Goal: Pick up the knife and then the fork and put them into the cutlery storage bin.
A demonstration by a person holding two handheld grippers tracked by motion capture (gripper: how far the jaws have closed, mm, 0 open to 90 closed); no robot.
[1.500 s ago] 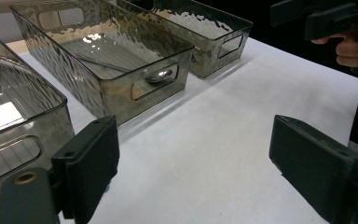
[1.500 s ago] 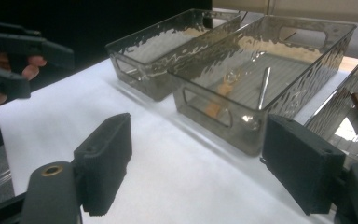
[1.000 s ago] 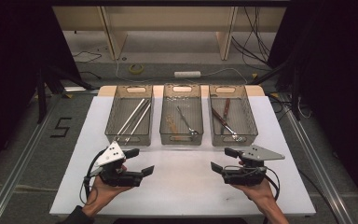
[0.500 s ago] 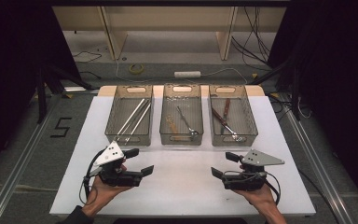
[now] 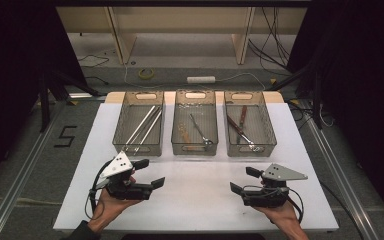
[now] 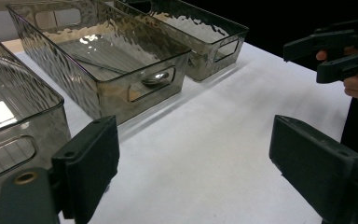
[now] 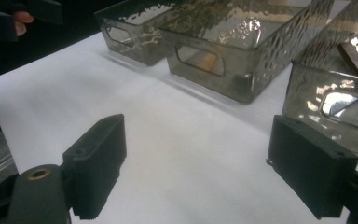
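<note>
My right gripper (image 5: 242, 181) has dropped back toward the near edge of the table (image 5: 200, 200) since a second ago, and its grey plate now sits lower and farther right; my left gripper (image 5: 151, 172) has barely shifted. Starting on my left, that gripper's jaws stand wide apart with nothing between them, pointing inward over bare white tabletop. Just ahead of its upper jaw, and a little to the far side, stands the left tray (image 5: 139, 145), which holds long silver rods (image 5: 144, 127) lying side by side. In the left gripper view the same tray's near wall sits right behind the left-hand jaw, close but apart from it.

Beyond the open gap between my two grippers is the middle tray (image 5: 195, 147), with a metal spoon-like tool (image 5: 201, 131) lying lengthwise and something pale beside it that I can't make out at this distance. In the left gripper view a rounded metal end shows through that tray's handle slot.

On my right, the gripper's jaws are likewise spread wide and empty, pointing inward toward the left one, the two well apart. The right tray (image 5: 251, 146) stands just past its upper jaw, holding a brown-handled tool (image 5: 242, 117) crossed with a slimmer metal one (image 5: 241, 132). In the right gripper view that tray's wall rises immediately behind the right-hand jaw, not touching.
</note>
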